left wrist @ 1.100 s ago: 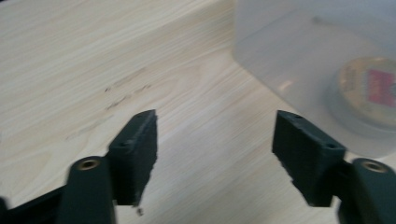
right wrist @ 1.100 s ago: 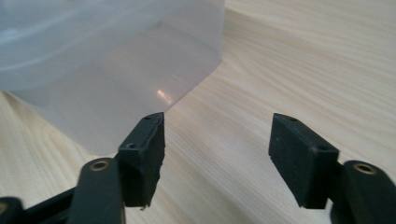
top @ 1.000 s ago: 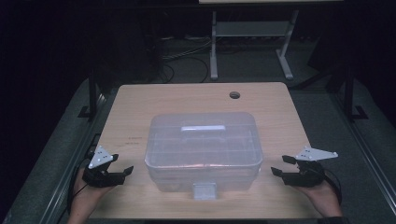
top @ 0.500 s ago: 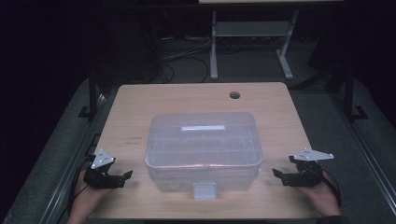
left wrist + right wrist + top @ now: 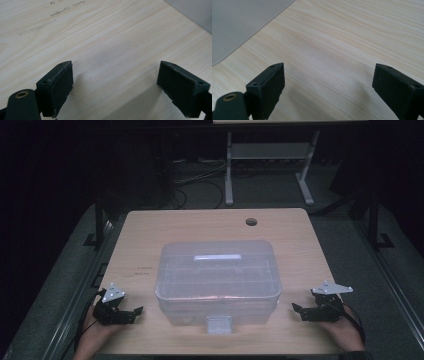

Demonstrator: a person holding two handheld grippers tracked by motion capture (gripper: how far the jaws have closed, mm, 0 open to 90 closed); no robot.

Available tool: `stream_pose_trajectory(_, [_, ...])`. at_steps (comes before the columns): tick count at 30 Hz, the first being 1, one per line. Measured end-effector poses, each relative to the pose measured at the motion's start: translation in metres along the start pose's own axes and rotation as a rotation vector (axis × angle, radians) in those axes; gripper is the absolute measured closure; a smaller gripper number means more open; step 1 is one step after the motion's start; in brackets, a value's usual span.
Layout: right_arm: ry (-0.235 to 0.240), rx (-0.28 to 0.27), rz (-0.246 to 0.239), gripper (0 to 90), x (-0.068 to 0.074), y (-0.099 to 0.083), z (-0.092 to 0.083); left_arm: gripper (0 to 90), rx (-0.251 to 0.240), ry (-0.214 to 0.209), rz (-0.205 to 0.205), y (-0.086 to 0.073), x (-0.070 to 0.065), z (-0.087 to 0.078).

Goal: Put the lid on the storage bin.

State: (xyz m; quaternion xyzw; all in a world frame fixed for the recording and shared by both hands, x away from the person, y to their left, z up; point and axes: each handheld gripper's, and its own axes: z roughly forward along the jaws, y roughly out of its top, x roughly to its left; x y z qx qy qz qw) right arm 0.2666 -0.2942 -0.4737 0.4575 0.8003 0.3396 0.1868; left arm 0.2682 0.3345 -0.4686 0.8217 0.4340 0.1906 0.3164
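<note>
Your left gripper (image 5: 131,312) sits near the desk's (image 5: 150,235) front left corner and your right gripper (image 5: 299,310) near its front right corner. Their jaws have just been opening and now gape wide over bare wood grain. The clear lidded box (image 5: 218,277) rests mid-desk toward the front edge, between them. Dark floor surrounds the desk, with cables (image 5: 195,182) beyond.

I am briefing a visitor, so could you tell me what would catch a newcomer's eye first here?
A large translucent plastic box with its lid on sits mid-table, front latch facing the person. Either side of it, the left tongs and right tongs rest low near the wooden table, both open and empty.
</note>
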Motion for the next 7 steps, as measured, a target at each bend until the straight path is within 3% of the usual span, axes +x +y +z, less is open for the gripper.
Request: stream_pose_trajectory(7, [0.0,0.007,-0.006,9.1,0.0012,-0.0003,0.0013,12.7,-0.012,-0.012,-0.014,-0.0023,0.0017,0.0003])
